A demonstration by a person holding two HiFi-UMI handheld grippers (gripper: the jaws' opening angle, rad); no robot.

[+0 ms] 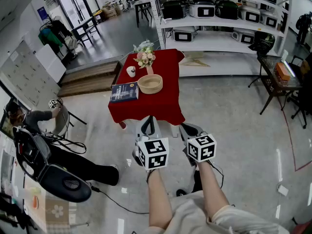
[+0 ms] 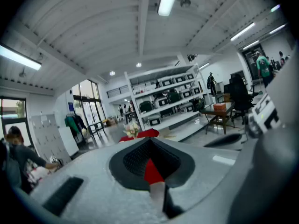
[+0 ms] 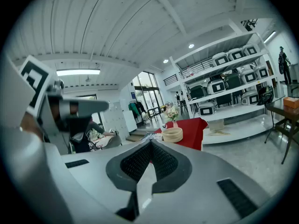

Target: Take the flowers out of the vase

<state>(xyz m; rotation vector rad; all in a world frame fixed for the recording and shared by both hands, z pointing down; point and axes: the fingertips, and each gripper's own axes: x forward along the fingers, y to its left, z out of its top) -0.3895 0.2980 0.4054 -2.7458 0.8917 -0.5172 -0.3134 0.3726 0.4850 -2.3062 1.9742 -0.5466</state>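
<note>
Left claw (image 1: 148, 125) and right claw (image 1: 189, 129): both fully closed, nothing between the jaws. I have them side by side over the floor (image 1: 234, 121), short of the counter (image 1: 156, 106).

Shelves (image 1: 214, 33) loaded with appliances stand behind the counter, which is covered in red cloth.

Book (image 1: 124, 92) lies at the counter's left edge. Bowl (image 1: 150, 84) sits just right of it.

Flowers (image 1: 145, 57) stand upright in the vase (image 1: 149, 70) at the far side, behind the bowl and well apart from both claws.

Cup (image 1: 131, 71) sits just left of the vase.
</note>
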